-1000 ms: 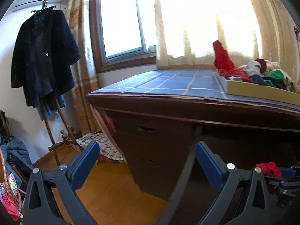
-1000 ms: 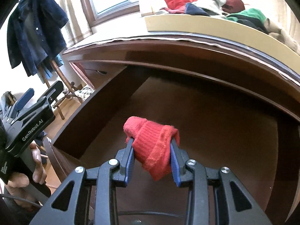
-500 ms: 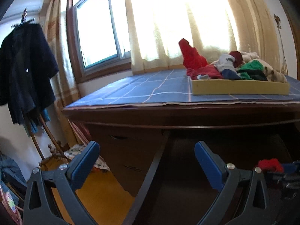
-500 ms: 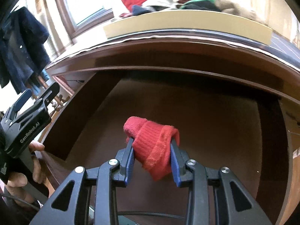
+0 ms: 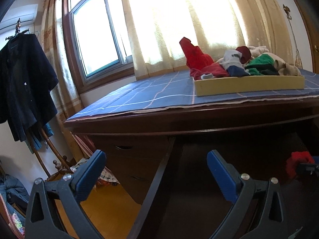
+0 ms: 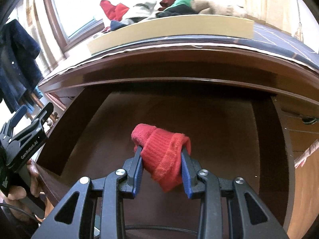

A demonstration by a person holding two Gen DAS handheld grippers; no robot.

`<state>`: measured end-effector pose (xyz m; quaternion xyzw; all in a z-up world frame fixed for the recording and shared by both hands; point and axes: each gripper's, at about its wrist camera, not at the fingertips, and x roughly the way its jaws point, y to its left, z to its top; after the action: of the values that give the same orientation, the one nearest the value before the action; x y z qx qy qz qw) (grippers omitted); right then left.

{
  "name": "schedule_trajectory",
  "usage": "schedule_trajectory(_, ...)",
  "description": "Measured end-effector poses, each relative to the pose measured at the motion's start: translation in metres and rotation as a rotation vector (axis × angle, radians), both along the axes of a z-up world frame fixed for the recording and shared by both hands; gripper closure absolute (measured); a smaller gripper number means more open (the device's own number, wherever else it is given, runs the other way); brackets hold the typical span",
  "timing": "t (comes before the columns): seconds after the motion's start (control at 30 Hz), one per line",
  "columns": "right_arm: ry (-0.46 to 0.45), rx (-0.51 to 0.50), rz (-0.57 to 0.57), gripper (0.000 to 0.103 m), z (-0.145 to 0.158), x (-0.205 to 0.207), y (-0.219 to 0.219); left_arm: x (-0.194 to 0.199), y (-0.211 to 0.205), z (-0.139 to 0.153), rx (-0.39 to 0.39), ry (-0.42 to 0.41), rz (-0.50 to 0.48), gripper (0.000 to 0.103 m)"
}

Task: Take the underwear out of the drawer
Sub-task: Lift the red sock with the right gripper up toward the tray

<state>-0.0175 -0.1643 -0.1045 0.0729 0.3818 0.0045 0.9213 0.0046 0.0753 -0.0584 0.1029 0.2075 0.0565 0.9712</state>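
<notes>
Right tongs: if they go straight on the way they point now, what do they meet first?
Most likely the bare bottom of the open drawer. The right tongs, shut on the red garment, point down into it, and nothing else shows in that line. How far off it lies is unclear.

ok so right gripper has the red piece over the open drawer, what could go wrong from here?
1. The right gripper pinches the red knit garment only around its middle; the loose end hangs below the pads and might slip out or catch on the drawer wall.
2. The yellow tray on the desk top is already heaped with clothes, so another piece may slide off.
3. The left gripper stands open and empty nearby, with nothing steadying the drawer.
</notes>
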Motion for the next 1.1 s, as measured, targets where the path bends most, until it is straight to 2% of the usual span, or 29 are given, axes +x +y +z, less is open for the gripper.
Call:
schedule_trajectory(0.23,-0.010,0.005,-0.037,0.067,0.002,-0.003,-0.012,0.003,-0.002,0.001,-0.018,0.024,-0.026,0.000)
schedule_trajectory(0.53,-0.033,-0.004,-0.063,0.067,0.006,-0.008,-0.020,0.000,-0.011,-0.001,0.020,0.022,-0.031,0.000)
schedule_trajectory(0.73,-0.055,-0.013,-0.079,0.067,0.012,-0.011,-0.024,0.004,-0.018,-0.001,0.007,0.071,-0.087,0.000)
schedule_trajectory(0.9,-0.088,-0.010,-0.088,0.067,0.024,-0.016,-0.027,0.006,-0.023,-0.003,0.024,0.090,-0.109,0.000)
schedule_trajectory(1.1,-0.120,-0.057,-0.089,0.067,0.029,-0.015,-0.025,0.010,-0.022,-0.004,0.017,0.097,-0.104,0.000)
